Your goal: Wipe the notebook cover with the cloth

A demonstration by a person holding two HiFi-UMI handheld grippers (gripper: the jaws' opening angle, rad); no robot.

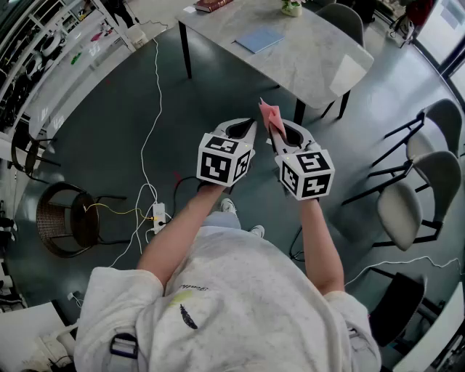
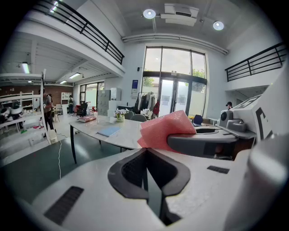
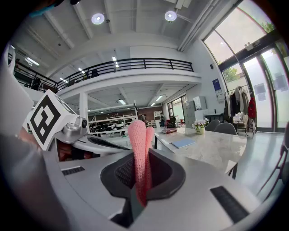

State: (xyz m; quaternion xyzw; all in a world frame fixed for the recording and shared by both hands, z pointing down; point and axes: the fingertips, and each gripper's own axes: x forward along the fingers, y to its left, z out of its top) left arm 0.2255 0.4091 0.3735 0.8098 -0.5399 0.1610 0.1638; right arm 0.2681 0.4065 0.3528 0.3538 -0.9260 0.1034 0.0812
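A blue notebook (image 1: pixel 259 39) lies flat on the marble table (image 1: pixel 312 62), well ahead of both grippers; it also shows as a blue notebook (image 2: pixel 109 131) and a blue notebook (image 3: pixel 183 142) in the gripper views. My right gripper (image 1: pixel 277 131) is shut on a folded pink cloth (image 1: pixel 271 118), which sticks up between its jaws as the pink cloth (image 3: pixel 139 153). My left gripper (image 1: pixel 250 128) is shut with nothing in it, held close beside the right one. From the left gripper view the cloth (image 2: pixel 165 128) shows at the right gripper's tip.
A red book (image 1: pixel 213 5) and a small flower pot (image 1: pixel 291 7) stand at the table's far end. Grey chairs (image 1: pixel 418 196) stand to the right, a dark wicker chair (image 1: pixel 62 218) to the left. A white cable and power strip (image 1: pixel 157 215) lie on the floor.
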